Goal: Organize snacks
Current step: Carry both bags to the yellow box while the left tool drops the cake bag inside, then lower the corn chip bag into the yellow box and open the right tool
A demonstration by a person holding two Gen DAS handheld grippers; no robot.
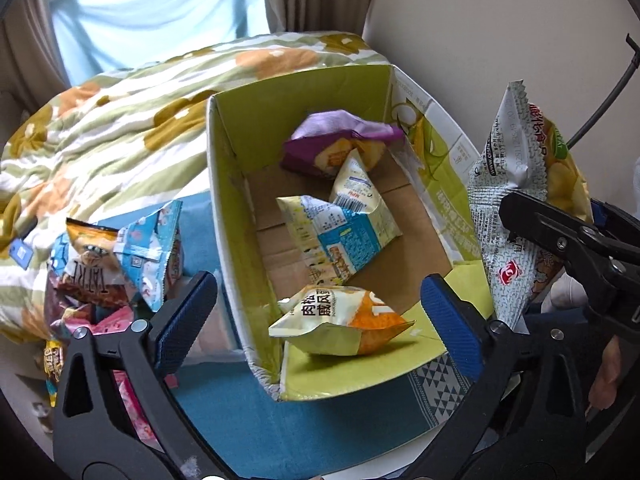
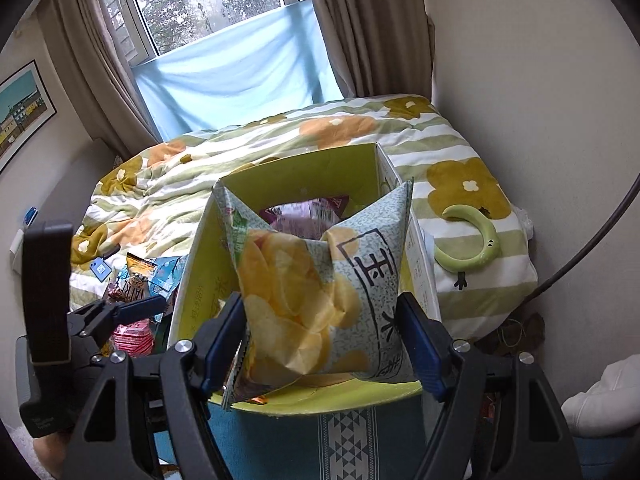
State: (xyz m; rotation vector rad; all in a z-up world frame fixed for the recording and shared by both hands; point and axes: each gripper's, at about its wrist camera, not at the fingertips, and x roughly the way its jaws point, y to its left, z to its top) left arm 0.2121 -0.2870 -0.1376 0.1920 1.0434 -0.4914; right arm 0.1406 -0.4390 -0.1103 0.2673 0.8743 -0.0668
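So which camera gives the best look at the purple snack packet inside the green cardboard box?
Left wrist: purple snack packet lies unobstructed in the green cardboard box. Right wrist shows only a sliver behind the held chip bag.

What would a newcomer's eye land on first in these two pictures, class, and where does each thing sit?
First, the chip bag clamped in the right gripper, held above the near edge of the green cardboard box. Next, four snack packets inside that box, the orange-and-cream packet nearest. The left gripper gapes empty before it, with a loose snack pile to the box's left.
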